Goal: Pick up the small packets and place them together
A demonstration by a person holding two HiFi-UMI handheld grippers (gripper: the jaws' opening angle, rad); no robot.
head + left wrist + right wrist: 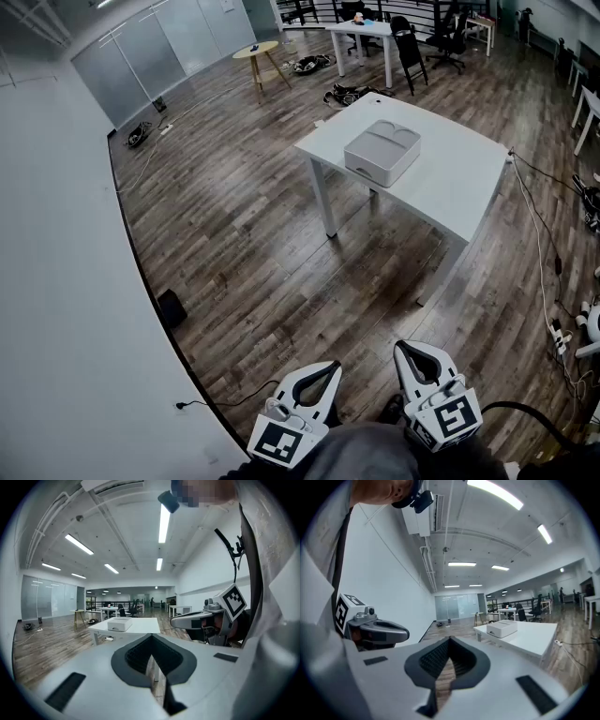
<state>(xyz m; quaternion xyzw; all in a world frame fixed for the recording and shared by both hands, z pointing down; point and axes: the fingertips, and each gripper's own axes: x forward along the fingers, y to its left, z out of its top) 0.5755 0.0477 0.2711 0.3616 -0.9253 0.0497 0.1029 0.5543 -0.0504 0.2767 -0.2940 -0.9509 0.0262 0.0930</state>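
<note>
No small packets show in any view. A pale grey box (382,150) (119,625) (502,628) sits on a white table (459,192) (140,626) (536,639) a few steps ahead across the wooden floor. My left gripper (330,367) (151,637) is held low and close to the body, shut, with nothing between its tips. Beside it, my right gripper (405,349) (449,640) is also shut and empty. Each gripper appears in the other's view, the right gripper (187,619) and the left gripper (389,631). Both point roughly level towards the table.
A white wall (56,281) runs along the left, with a small black object (171,307) at its foot. Cables (548,272) trail over the floor right of the table. Farther back stand a round wooden side table (256,52), desks and black chairs (409,47).
</note>
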